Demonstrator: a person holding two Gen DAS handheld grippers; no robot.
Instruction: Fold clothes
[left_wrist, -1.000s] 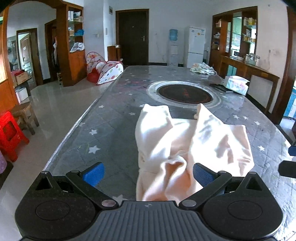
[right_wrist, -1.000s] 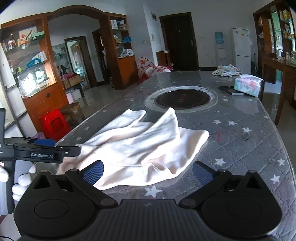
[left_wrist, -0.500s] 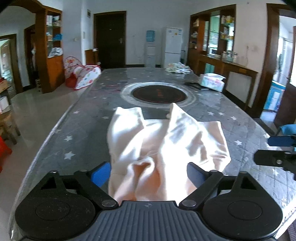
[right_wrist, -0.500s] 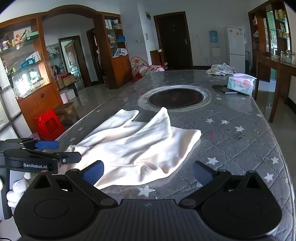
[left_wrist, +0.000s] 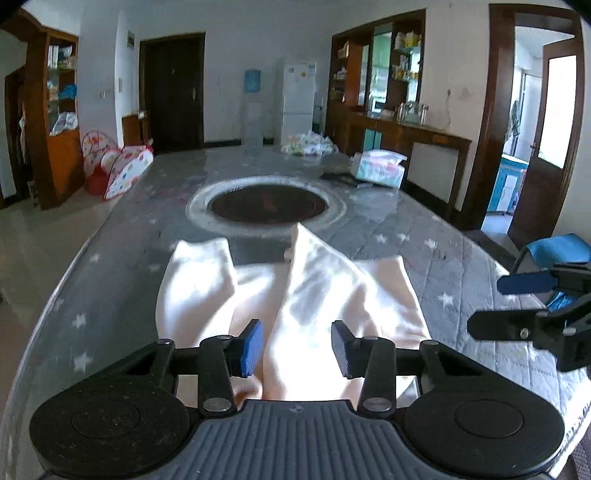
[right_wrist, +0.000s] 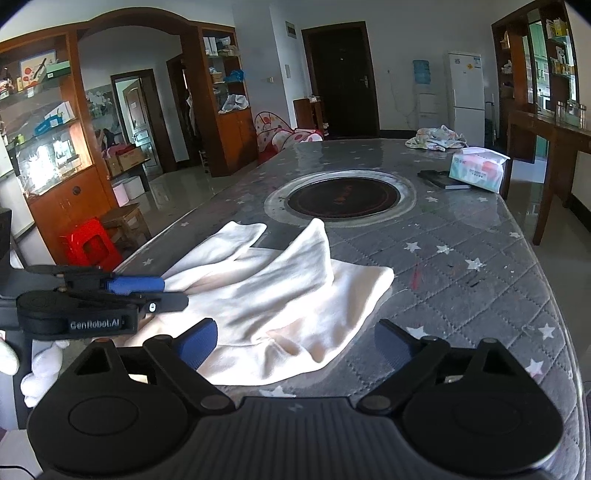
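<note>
A cream garment lies crumpled on the grey star-patterned table, two pointed parts toward the round burner. My left gripper sits over the garment's near edge, its blue pads partly closed with cloth between them and a gap still showing. In the right wrist view the garment lies ahead and left; my right gripper is open wide just above its near right corner. The left gripper shows from the side at that view's left. The right gripper shows at the left view's right edge.
A round inset burner sits mid-table. Beyond it are a tissue pack, a dark flat object and a bundle of cloth. A red stool and wooden stool stand on the floor left of the table.
My left gripper's pads have narrowed from wide open to partly closed around the garment's near edge. The left view has swung left. The right gripper stays open and has barely moved.
</note>
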